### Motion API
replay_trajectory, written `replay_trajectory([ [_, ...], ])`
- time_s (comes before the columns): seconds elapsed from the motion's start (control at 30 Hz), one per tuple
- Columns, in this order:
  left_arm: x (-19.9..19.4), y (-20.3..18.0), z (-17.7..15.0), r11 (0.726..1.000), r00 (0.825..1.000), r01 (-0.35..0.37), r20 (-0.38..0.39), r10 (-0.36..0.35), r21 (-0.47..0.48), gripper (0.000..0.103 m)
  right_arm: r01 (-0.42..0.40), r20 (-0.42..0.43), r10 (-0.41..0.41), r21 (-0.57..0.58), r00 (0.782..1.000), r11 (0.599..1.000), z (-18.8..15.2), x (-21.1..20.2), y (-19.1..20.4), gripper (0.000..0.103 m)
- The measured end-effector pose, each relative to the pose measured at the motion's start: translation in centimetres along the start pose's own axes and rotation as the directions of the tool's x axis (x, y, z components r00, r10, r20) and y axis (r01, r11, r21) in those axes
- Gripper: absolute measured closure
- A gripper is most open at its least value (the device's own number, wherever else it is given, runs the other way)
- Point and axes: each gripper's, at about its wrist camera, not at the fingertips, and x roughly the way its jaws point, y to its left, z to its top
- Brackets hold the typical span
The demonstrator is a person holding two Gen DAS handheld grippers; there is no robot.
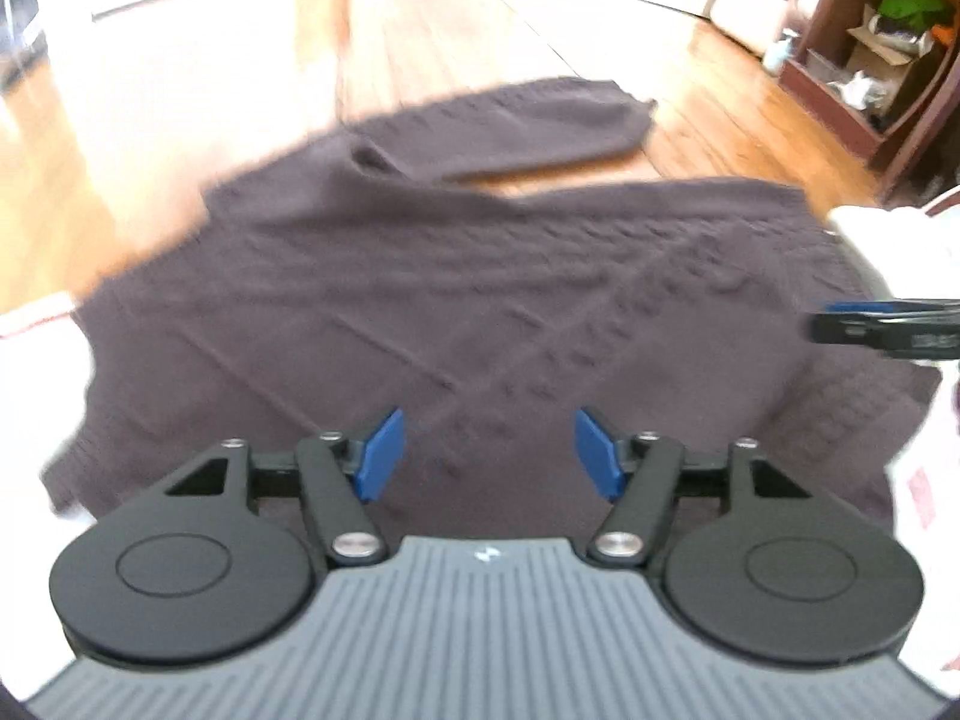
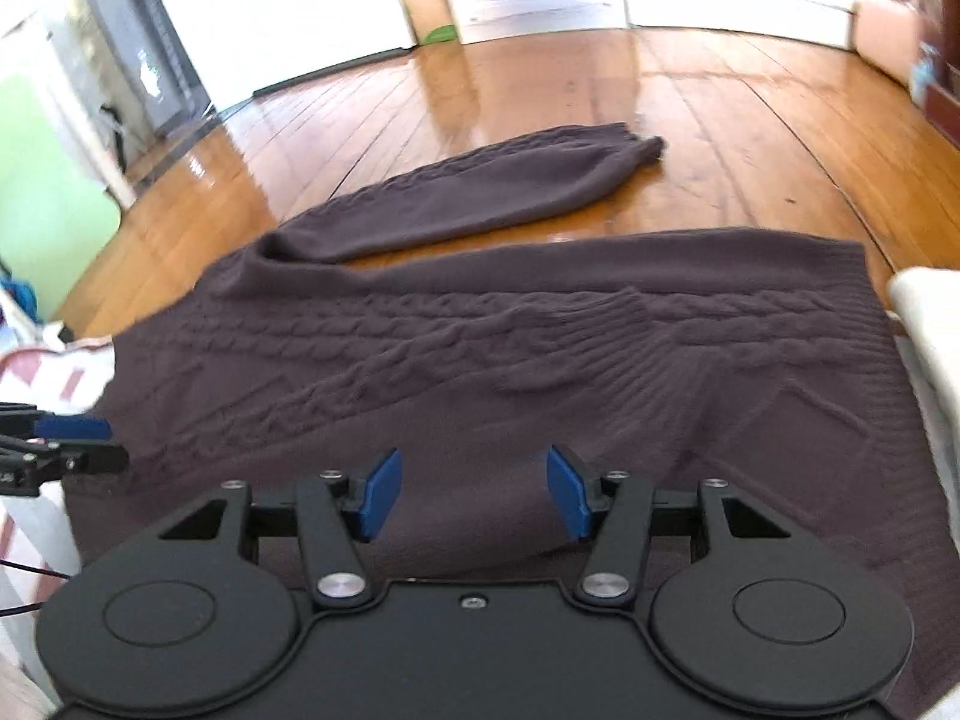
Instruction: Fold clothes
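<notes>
A dark brown cable-knit sweater (image 1: 456, 300) lies spread flat on the wooden floor, its body toward me and one sleeve (image 1: 516, 120) stretched out at the far side. In the right wrist view the same sweater (image 2: 510, 348) fills the middle, with its sleeve (image 2: 492, 192) lying beyond it. My left gripper (image 1: 489, 450) hangs above the near part of the knit, open, nothing between its blue pads. My right gripper (image 2: 474, 492) is open too, over the near edge of the sweater, pads apart from the cloth. Each gripper shows at the other view's edge: right gripper (image 1: 888, 327), left gripper (image 2: 60, 450).
Glossy wooden floor (image 2: 690, 120) extends beyond the sweater. A dark wooden shelf unit (image 1: 876, 60) with boxes stands far right. White and red patterned fabric (image 2: 42, 378) lies at the left, a white item (image 2: 930, 324) at the right. A cardboard box (image 2: 426, 0) stands by the far wall.
</notes>
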Motion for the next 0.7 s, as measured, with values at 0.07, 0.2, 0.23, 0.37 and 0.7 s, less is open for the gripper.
replay_trajectory([
  [0.07, 0.6, 0.5, 1.4, 0.997, 0.999, -0.049, -0.014, 0.05, 0.059, 0.04, -0.024, -0.027, 0.025, 0.02, 0.999, 1.0, 0.7, -0.1, -0.6, 0.044],
  [0.2, 2.9, 4.4, 7.3, 0.994, 0.997, -0.067, -0.028, 0.069, 0.089, 0.036, -0.072, -0.085, 0.072, 0.004, 0.994, 0.997, 3.3, 0.6, -1.4, 0.044],
  [0.23, 3.8, 5.7, 9.2, 0.996, 0.998, -0.056, -0.037, 0.059, 0.068, 0.036, -0.088, -0.1, 0.088, 0.003, 0.991, 0.996, 4.2, 0.9, -1.6, 0.044],
  [0.37, 8.1, 9.0, 15.4, 0.992, 0.993, -0.105, -0.054, 0.108, 0.064, 0.036, -0.112, -0.172, 0.106, -0.028, 0.979, 0.993, 7.5, 2.4, -2.2, 0.044],
  [0.7, 19.5, 7.3, 22.3, 0.979, 0.984, -0.135, -0.098, 0.151, 0.151, 0.036, -0.015, -0.194, -0.015, -0.152, 0.981, 0.988, 16.2, 4.2, -6.3, 0.043],
])
